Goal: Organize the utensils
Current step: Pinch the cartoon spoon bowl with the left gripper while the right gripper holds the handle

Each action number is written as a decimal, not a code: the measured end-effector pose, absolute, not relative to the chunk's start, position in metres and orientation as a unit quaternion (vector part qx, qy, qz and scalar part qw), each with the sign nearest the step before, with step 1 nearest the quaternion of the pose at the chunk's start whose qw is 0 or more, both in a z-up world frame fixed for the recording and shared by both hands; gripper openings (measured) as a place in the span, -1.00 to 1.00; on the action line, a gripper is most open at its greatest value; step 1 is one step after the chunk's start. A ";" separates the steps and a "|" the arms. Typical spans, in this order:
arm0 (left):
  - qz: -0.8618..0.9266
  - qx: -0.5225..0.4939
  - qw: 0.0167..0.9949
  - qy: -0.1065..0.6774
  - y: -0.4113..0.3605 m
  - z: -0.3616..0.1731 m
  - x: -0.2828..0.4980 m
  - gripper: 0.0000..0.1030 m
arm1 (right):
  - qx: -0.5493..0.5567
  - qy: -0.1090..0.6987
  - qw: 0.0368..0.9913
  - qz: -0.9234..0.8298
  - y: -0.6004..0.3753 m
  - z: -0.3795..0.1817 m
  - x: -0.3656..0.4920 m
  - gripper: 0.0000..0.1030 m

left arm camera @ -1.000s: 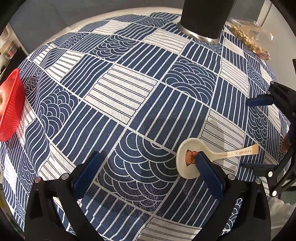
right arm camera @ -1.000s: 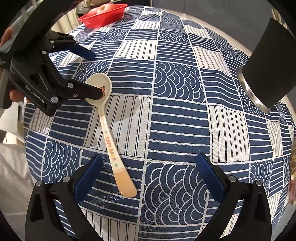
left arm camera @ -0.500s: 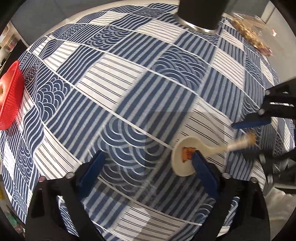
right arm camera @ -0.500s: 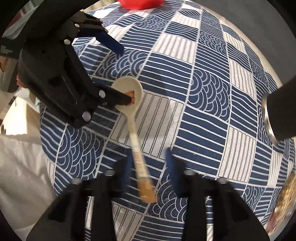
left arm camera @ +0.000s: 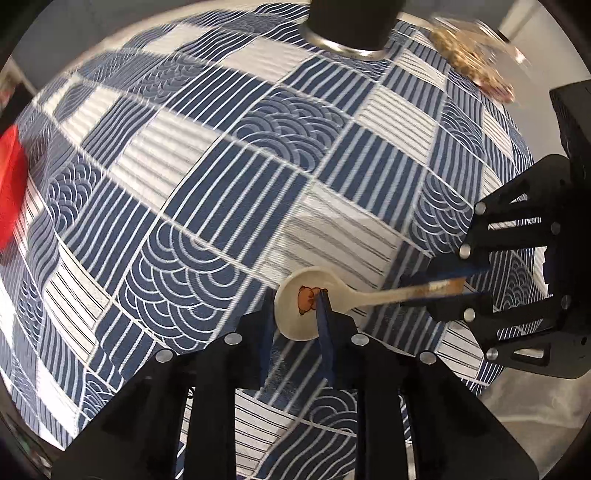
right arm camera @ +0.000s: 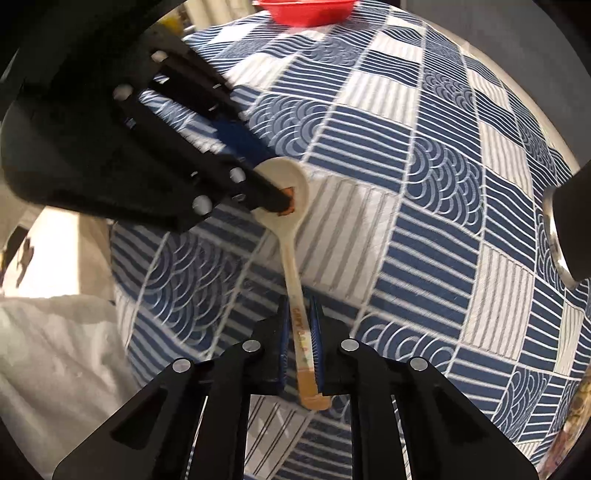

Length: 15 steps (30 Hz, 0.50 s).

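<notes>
— Both tools have closed up since a second ago, look! They were spread wide over the cloth, and now the right tool (right arm camera: 300, 345) is clamped on the handle of the spoon (right arm camera: 286, 206).

— And the left tool (left arm camera: 295, 317)?

— Pinched on the spoon's bowl, one pad pressed right across the little bear print. So the spoon is held at both ends, just above the patterned tabletop (left arm camera: 229, 177), near its front edge.

— Why two grips on one spoon?

— My guess: the left steadies the bowl so the right can get a firm hold on that thin handle. Then one lets go and the other carries it.

— Carries it where?

— Likely the black cup (left arm camera: 351, 26) at the far side; that looks like the holder. The cloth between here and there is bare, so there's plenty of open room.

— Anything in the way?

— A red basket (right arm camera: 306, 11) at the far left edge and a bag of snacks (left arm camera: 472, 62) beside the cup, both well apart from the spoon.
</notes>
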<state>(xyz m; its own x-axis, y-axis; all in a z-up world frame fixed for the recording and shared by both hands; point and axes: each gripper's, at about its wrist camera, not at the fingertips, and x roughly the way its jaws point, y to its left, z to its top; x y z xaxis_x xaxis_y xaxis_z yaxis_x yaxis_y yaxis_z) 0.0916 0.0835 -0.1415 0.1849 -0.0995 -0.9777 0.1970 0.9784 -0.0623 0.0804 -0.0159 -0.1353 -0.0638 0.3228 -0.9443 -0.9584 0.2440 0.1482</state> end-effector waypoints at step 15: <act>-0.122 0.036 0.787 0.604 0.008 -0.080 0.102 -0.85 | -0.283 0.468 0.645 0.533 -0.118 -0.112 0.073 -0.84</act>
<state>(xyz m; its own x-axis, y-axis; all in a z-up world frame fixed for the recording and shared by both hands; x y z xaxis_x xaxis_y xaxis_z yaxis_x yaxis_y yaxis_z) 0.1018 0.0080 -0.0800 0.2407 -0.1481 -0.9592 0.2359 0.9676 -0.0902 0.0725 -0.1179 -0.1118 -0.0069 0.4228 -0.9062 -0.9531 0.2715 0.1339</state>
